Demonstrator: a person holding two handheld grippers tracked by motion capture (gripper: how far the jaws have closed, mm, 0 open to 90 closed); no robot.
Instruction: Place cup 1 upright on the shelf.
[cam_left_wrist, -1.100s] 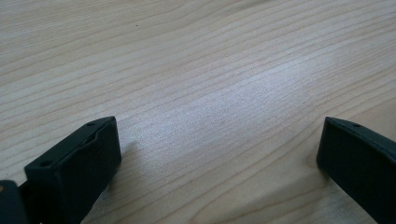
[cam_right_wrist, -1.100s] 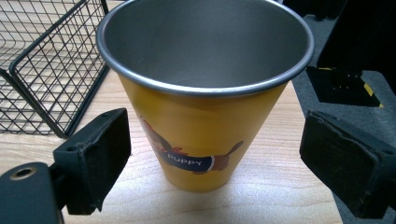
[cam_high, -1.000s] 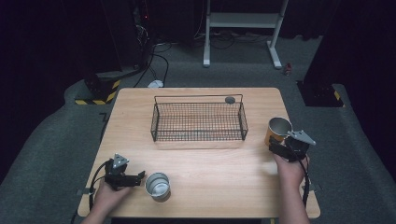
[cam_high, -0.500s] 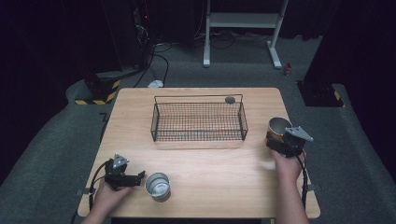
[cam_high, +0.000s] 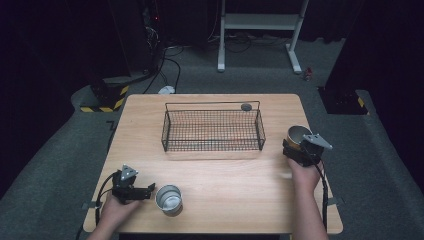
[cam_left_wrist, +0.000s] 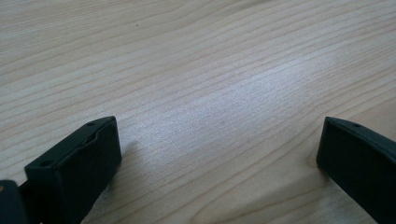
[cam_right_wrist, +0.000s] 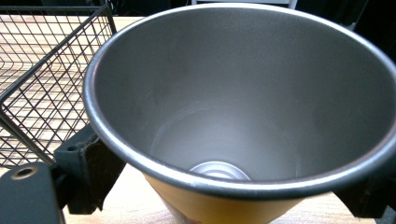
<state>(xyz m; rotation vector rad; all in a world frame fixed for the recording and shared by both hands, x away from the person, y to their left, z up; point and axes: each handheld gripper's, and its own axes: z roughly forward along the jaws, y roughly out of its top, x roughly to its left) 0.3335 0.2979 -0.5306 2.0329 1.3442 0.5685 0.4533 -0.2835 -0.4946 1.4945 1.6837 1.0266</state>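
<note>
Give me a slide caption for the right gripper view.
Right tool clamps a yellow-sided steel cup beside the wire basket.

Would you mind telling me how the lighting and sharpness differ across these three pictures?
High view: the table is evenly lit while the surrounding room falls into near darkness. Left gripper view: a pale sheen lies on the wood between the open jaws, which are slightly soft. Right gripper view: the metal cup sits very close, its near rim blurred, and the wire basket behind is sharper.
</note>
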